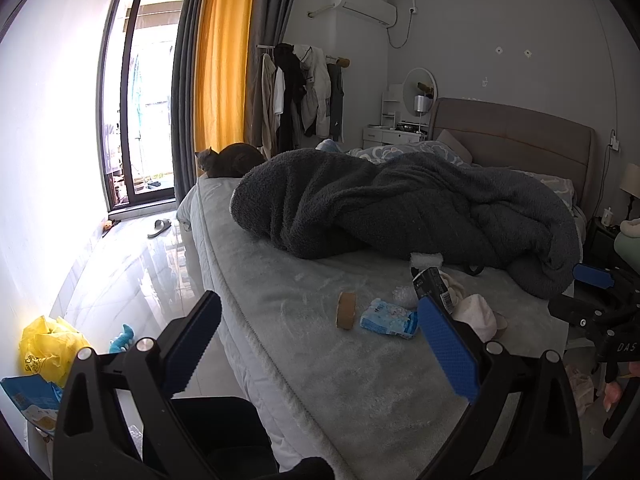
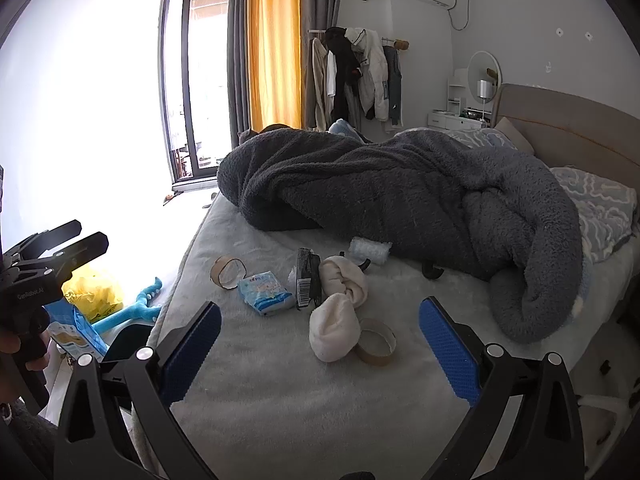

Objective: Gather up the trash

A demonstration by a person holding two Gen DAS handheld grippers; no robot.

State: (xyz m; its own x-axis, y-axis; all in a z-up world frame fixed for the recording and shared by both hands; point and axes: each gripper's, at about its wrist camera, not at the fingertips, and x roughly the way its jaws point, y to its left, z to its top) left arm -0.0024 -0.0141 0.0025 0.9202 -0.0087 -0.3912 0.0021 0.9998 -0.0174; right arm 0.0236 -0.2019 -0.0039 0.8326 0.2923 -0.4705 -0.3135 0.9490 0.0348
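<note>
Trash lies on the grey bed (image 2: 280, 400): an empty tape roll (image 2: 228, 273), a blue-white tissue pack (image 2: 265, 293), a black box (image 2: 308, 282), a second tape roll (image 2: 375, 346) and a bubble-wrap roll (image 2: 370, 250). White socks (image 2: 338, 320) lie among them. The tape roll (image 1: 346, 310), tissue pack (image 1: 389, 318) and black box (image 1: 434, 286) also show in the left wrist view. My right gripper (image 2: 320, 348) is open and empty, just short of the socks. My left gripper (image 1: 320, 344) is open and empty over the bed's corner; it also shows in the right wrist view (image 2: 56, 256).
A dark fleece blanket (image 2: 400, 196) is heaped across the bed. A grey cat (image 1: 228, 162) sits at the far corner. On the floor at left are a yellow bag (image 1: 48, 348), a blue box (image 1: 32, 400), a blue toy (image 2: 132, 308) and a slipper (image 1: 159, 227).
</note>
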